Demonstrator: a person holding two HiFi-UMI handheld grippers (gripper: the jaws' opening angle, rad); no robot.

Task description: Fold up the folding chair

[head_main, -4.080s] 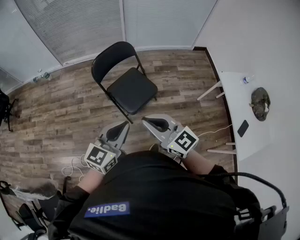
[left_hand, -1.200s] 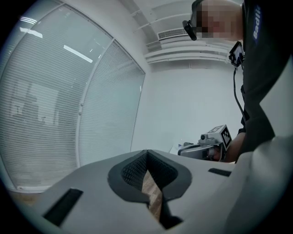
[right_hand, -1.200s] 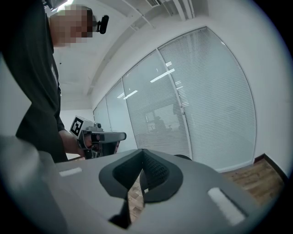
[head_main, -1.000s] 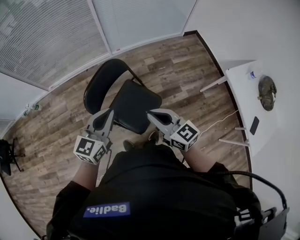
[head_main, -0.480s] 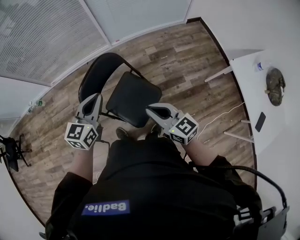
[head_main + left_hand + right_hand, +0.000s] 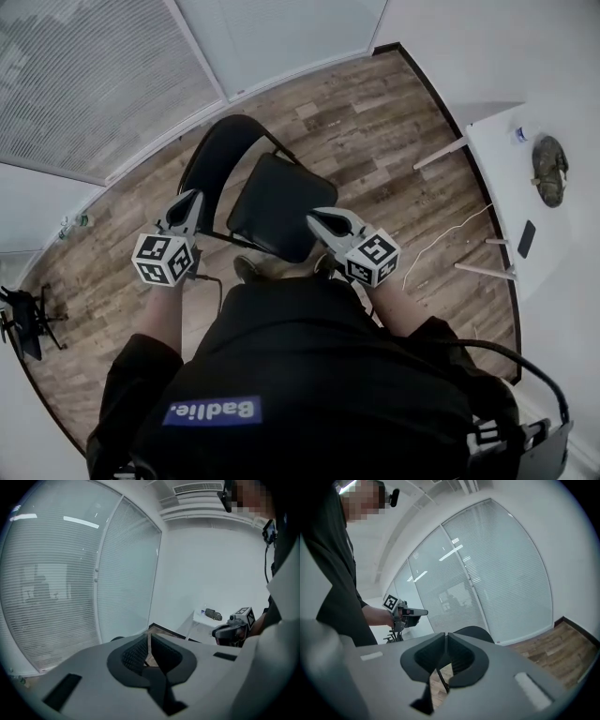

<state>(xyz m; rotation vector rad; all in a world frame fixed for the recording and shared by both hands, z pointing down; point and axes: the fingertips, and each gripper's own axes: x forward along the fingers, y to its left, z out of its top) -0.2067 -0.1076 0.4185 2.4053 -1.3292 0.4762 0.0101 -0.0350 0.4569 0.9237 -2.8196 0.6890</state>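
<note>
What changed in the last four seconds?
The person stepped up to the black metal folding chair. The left claw swung out left beside the backrest; the right claw now hangs at the chair's right side. Nothing grasped: both claws stay shut and empty, chair still unfolded.

floor (image 6: 375,122) open around chair (image 6: 277,211), table (image 6: 502,197) right

Counted one black metal folding chair (image 6: 277,211). Counted two grey hand-held grippers: left hand-held gripper (image 6: 192,196), right hand-held gripper (image 6: 314,217). Saw one white table (image 6: 495,183), carrying one dark flat phone (image 6: 526,238), one olive crumpled cloth (image 6: 549,171), one small clear bottle (image 6: 520,134).
</note>
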